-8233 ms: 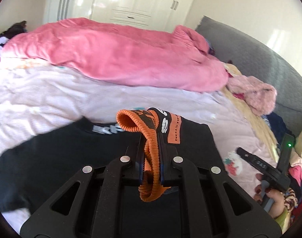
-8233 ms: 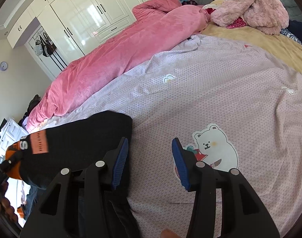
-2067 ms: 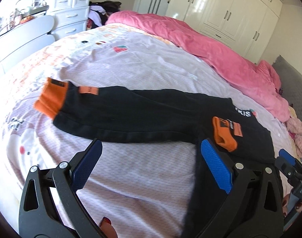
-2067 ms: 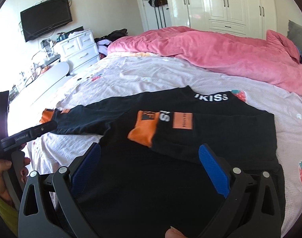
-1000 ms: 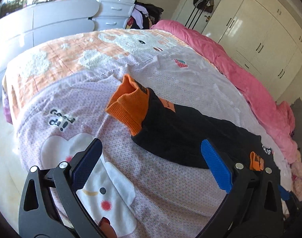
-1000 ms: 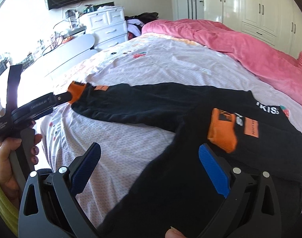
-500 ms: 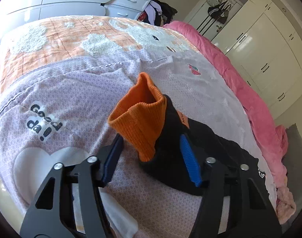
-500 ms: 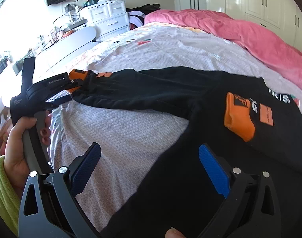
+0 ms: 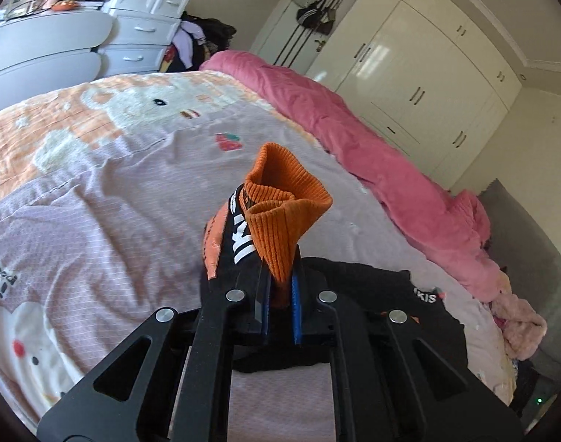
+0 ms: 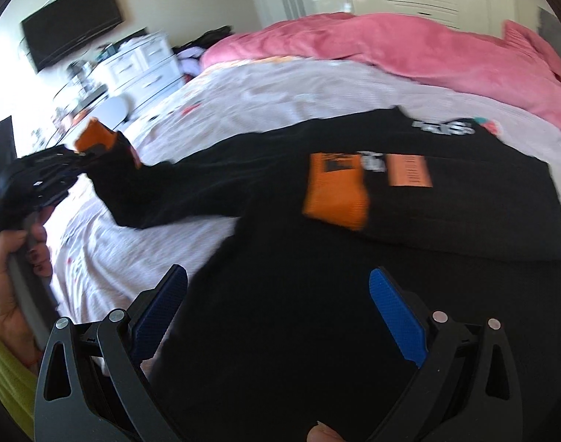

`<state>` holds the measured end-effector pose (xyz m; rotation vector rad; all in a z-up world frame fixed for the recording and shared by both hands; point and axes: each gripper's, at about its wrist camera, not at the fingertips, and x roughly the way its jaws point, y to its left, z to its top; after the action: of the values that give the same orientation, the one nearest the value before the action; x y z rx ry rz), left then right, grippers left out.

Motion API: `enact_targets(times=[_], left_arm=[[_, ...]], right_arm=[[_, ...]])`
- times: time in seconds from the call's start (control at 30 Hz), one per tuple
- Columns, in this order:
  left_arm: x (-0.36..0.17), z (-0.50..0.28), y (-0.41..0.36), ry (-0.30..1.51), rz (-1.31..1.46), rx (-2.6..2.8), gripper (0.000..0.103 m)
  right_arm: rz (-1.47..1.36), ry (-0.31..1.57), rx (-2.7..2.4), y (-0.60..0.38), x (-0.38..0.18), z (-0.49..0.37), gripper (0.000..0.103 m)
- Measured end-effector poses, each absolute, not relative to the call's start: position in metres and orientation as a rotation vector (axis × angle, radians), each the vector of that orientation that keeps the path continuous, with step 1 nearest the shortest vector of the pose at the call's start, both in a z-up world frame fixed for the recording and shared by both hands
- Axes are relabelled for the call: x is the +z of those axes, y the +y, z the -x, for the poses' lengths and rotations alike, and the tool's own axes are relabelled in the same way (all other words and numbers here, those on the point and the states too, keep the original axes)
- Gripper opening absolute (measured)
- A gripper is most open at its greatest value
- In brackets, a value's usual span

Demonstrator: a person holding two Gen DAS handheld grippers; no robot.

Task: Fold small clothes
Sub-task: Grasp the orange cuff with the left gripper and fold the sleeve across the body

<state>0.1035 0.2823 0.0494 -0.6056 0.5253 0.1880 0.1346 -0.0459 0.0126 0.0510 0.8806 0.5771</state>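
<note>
A small black sweatshirt (image 10: 280, 265) with orange ribbed cuffs lies spread on the bed. My left gripper (image 9: 278, 294) is shut on the orange cuff (image 9: 284, 217) of one sleeve and holds it lifted off the sheet. From the right wrist view that left gripper (image 10: 70, 164) shows at the far left with the cuff (image 10: 94, 136) in it and the black sleeve (image 10: 177, 191) stretched toward the body. The other sleeve's orange cuff (image 10: 334, 191) lies folded across the chest. My right gripper (image 10: 277, 298) is open above the black body, nothing between its blue pads (image 10: 396, 316).
A pink duvet (image 9: 372, 154) is heaped along the far side of the bed (image 9: 78, 191). White wardrobes (image 9: 427, 70) stand behind it, a white dresser (image 9: 144, 11) and curved desk at left. A pile of clothes (image 9: 519, 324) lies at right. A hand (image 10: 11, 283) grips the left tool.
My left gripper closed on the orange cuff and lifted it off the sheet, drawing the sleeve toward the body. My right gripper shifted over the black body and rolled, still open.
</note>
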Motion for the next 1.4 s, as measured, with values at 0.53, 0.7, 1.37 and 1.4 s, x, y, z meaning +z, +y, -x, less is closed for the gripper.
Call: enact_targets(times=[0.53,0.7,1.37,1.4], left_arm=[[0.015,-0.167,0.167,0.685,0.456,-0.137,0.002],[0.005,-0.169,0.143,0.728,0.390,-0.208,0.002],[0.016,-0.158,0.163,0.726,0.447,-0.246,0.044],[0.018,-0.159,0.172,0.721,0.440,-0.205,0.047]], right_arm=[[-0.170,0.886,0.324,-0.145,-0.006,-0.164,0.099],[-0.162,0.904,0.300,-0.145,-0.015,-0.169,0.099],[-0.222,0.936,0.390,-0.125,-0.012,-0.167,0.099],[-0.231,0.942,0.414,-0.118,-0.011,-0.168,0.099]])
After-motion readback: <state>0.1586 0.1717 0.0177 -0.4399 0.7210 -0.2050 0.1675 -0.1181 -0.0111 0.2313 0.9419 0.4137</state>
